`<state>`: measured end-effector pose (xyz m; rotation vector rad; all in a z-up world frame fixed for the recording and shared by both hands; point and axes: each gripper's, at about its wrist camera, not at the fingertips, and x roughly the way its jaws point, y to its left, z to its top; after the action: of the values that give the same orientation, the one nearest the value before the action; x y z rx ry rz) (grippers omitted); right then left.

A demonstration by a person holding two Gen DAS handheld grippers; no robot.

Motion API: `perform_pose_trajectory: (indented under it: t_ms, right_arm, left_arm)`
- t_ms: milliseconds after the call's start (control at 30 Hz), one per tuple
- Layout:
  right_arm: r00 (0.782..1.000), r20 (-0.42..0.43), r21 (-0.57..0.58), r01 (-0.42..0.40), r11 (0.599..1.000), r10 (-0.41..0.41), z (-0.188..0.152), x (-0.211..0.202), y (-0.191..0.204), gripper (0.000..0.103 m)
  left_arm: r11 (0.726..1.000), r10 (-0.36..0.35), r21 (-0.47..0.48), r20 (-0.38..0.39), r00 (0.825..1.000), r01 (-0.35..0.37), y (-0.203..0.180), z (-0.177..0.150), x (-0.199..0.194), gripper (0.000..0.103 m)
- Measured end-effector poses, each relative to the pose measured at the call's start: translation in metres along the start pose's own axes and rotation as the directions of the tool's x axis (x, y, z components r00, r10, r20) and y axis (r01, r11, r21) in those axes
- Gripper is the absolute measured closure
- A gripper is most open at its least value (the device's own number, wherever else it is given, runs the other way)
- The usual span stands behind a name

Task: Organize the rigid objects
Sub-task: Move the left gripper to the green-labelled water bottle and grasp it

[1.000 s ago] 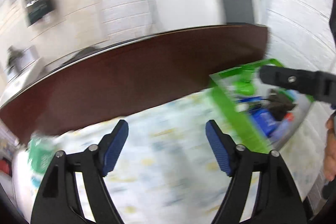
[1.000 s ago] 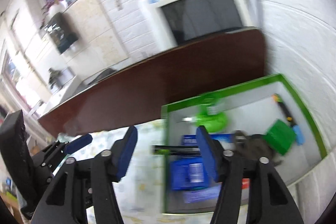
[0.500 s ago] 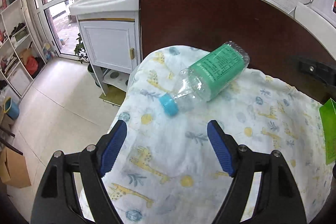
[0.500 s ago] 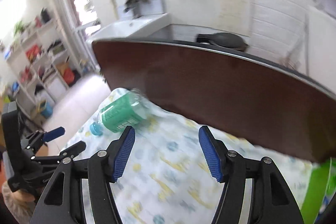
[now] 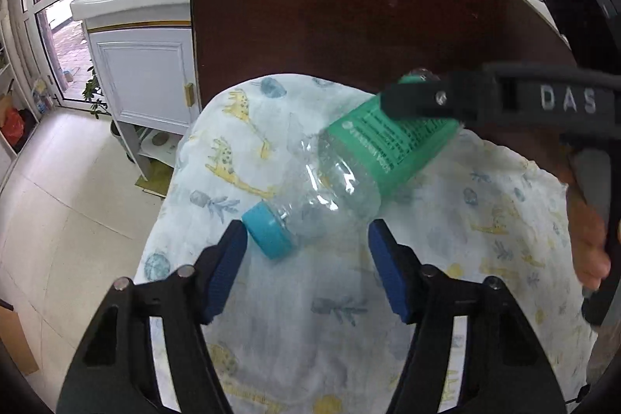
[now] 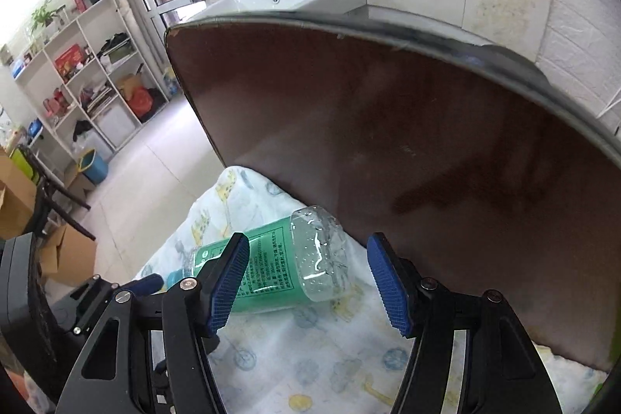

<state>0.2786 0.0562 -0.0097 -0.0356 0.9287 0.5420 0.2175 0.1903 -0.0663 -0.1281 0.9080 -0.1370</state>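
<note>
A clear plastic bottle (image 5: 349, 173) with a green label and a blue cap (image 5: 268, 233) lies on its side on the giraffe-print cloth (image 5: 310, 317). My left gripper (image 5: 306, 258) hangs over the cap end. Its jaws are closing, with the cap and neck between the blue pads (image 5: 229, 258), which are not pressing on them. My right gripper (image 6: 308, 282) straddles the bottle's clear base (image 6: 318, 258) in the right wrist view, open, with a gap to the right pad (image 6: 388, 282). One of its black fingers (image 5: 427, 99) crosses the bottle's far end in the left wrist view.
The cloth covers the near corner of a dark brown table (image 5: 349, 6); its edge drops to the tiled floor (image 5: 77, 200) on the left. A white sink cabinet (image 5: 143, 64) stands behind. Shelves (image 6: 77, 84) line the far wall. A person's hand (image 5: 586, 239) holds the right gripper.
Both grippers swung left, away from the green tray, and came down over the bottle. The left jaws have narrowed around the cap end. The bottle has not moved.
</note>
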Motion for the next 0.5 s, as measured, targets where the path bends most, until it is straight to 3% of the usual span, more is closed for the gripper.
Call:
perform_pose_trajectory:
  t_ms: [67,233,500]
  right_arm:
    - [1.000,0.016,0.011,0.016,1.000,-0.017,-0.003,0.002,0.002,0.042]
    - [0.998,0.050,0.004,0.049,0.999,-0.049,-0.017,-0.036,0.003,0.043]
    - [0.963,0.207,0.043,0.166,0.985,-0.171,-0.053,-0.150,-0.025,0.043]
  left_arm:
    - [1.000,0.005,0.017,-0.017,1.000,-0.005,0.000,0.003,0.000,0.041]
    - [0.996,0.011,0.092,0.029,1.000,-0.014,-0.028,0.002,-0.027,0.041]
    - [0.967,-0.094,0.245,0.111,0.989,0.065,-0.126,0.008,-0.082,0.041]
